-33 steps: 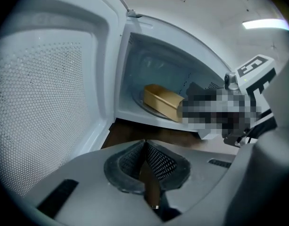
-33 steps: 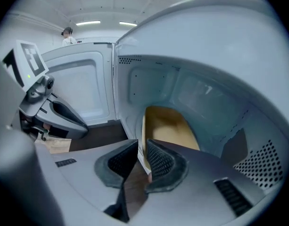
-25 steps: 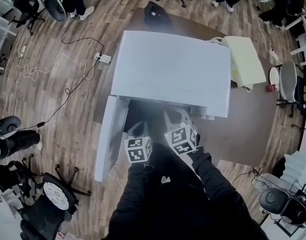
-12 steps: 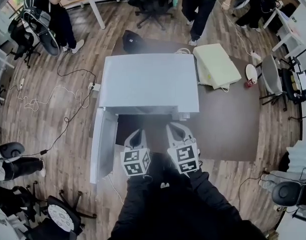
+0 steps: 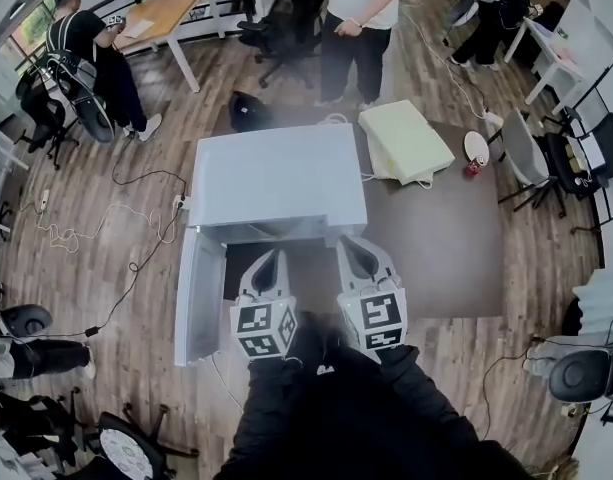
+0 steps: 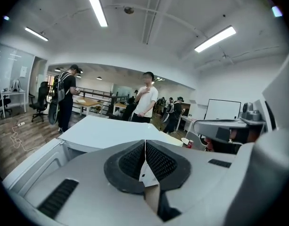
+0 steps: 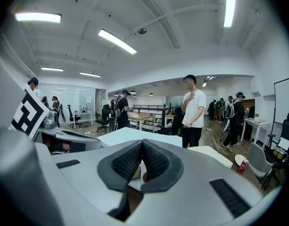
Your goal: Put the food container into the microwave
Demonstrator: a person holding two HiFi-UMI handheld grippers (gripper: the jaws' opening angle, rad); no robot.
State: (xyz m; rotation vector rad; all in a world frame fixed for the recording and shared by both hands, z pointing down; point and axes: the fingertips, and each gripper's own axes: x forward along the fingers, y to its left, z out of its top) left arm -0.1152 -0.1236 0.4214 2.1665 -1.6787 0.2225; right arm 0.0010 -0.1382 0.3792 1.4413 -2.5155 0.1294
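Observation:
The white microwave (image 5: 276,178) stands on the dark table (image 5: 436,238), its door (image 5: 199,293) swung open to the left. The cavity is dark and I see no food container in any view. My left gripper (image 5: 270,260) and right gripper (image 5: 354,250) hover side by side just in front of the opening, both shut with nothing between the pads. The left gripper view looks over the shut left gripper (image 6: 145,147) at the microwave top (image 6: 106,131). In the right gripper view, the right gripper (image 7: 142,147) also points over that microwave top (image 7: 135,135).
A pale yellow box (image 5: 406,140), a white disc (image 5: 476,146) and a red can (image 5: 471,168) lie on the table's far right. A black bag (image 5: 248,111) sits behind the microwave. A person (image 5: 356,18) stands beyond the table. Cables (image 5: 136,218) trail on the floor at left.
Both grippers have drawn back from the microwave's opening toward me, staying shut. The head view has risen and shows more of the room.

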